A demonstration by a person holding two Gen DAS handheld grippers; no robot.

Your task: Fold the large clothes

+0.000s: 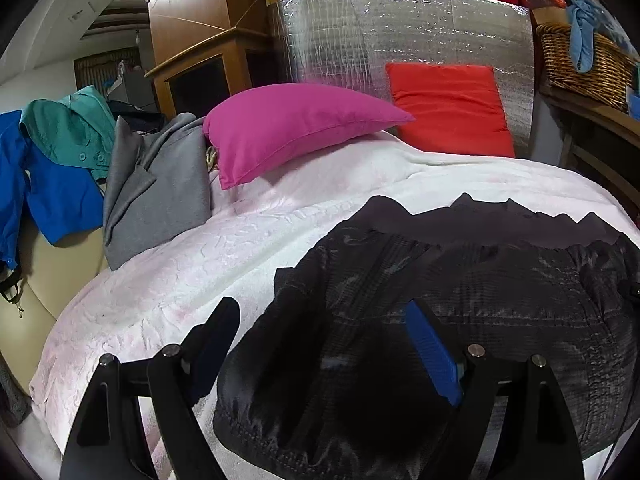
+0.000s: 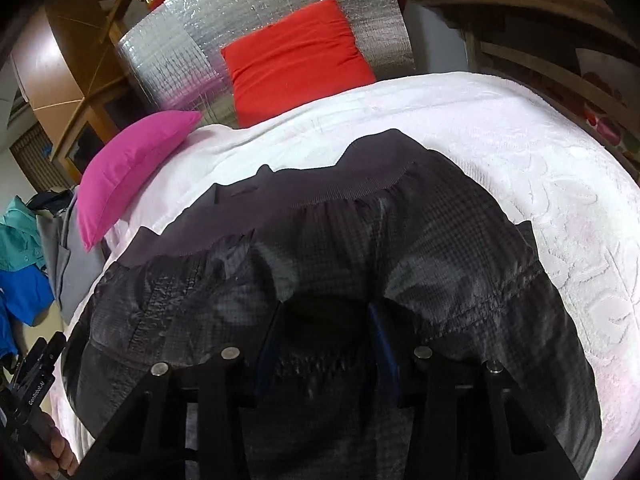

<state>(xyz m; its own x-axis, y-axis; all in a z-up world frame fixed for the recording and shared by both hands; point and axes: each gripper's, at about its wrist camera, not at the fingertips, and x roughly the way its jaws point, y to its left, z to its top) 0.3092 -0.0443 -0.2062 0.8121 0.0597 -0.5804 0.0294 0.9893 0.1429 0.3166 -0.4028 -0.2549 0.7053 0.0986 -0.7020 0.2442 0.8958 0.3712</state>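
Your left gripper [image 1: 320, 344] stands wide, fingers spread over the near left edge of the dark jacket [image 1: 460, 320] with nothing caught between them; your right gripper [image 2: 326, 320] is also parted, its fingers pressed low into the jacket's middle, though whether any cloth is pinched there you cannot tell from this angle. The jacket lies spread on the white blanket [image 1: 180, 272], ribbed hem toward the far side, its body bunched and not yet folded flat. This looks like the start of a fold: you are settling both grips. Next you need to close on a firm edge with each side, then lift and carry it across evenly. Beyond lie the pink cushion [image 1: 296, 128], the red cushion [image 1: 448, 108] and a grey garment [image 1: 160, 184], well apart from your work
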